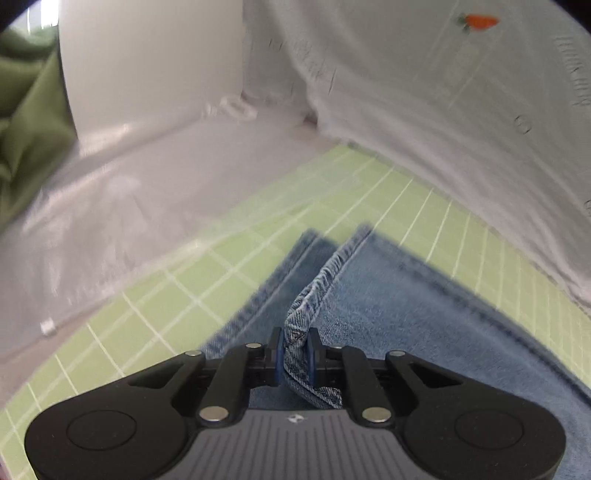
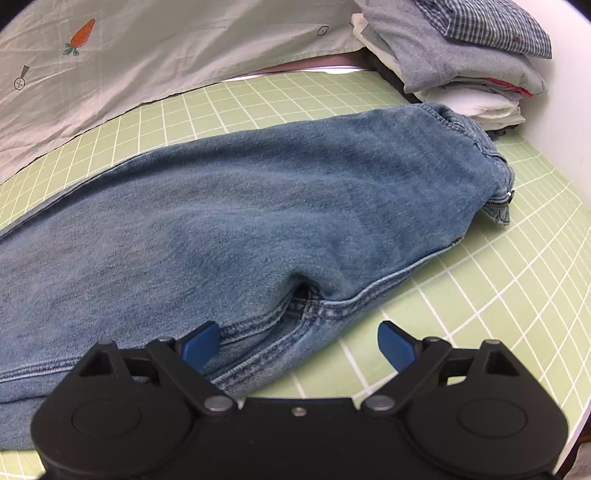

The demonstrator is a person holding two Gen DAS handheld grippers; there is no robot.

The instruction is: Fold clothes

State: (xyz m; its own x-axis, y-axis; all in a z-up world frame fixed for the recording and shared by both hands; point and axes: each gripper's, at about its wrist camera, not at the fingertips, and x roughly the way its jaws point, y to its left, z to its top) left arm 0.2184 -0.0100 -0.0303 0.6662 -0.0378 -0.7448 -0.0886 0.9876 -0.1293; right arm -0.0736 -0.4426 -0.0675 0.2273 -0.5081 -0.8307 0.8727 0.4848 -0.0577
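While my left gripper (image 1: 295,350) pinches a hem of the jeans (image 2: 240,206) tight between its blue pads, my right gripper (image 2: 299,343) sits wide apart by the crotch seam, holding nothing. One pad lies on the denim and the other is over the mat (image 2: 498,295).

I can read no words. The white sheet (image 2: 166,55) has some writing, but it is too blurry; I can only make out one orange carrot (image 2: 83,33) on it.

One pair of jeans lies flat on the green grid mat. In my right view its long way runs left to right, with the waist at the far right, near one pile of folded clothes (image 2: 461,55).
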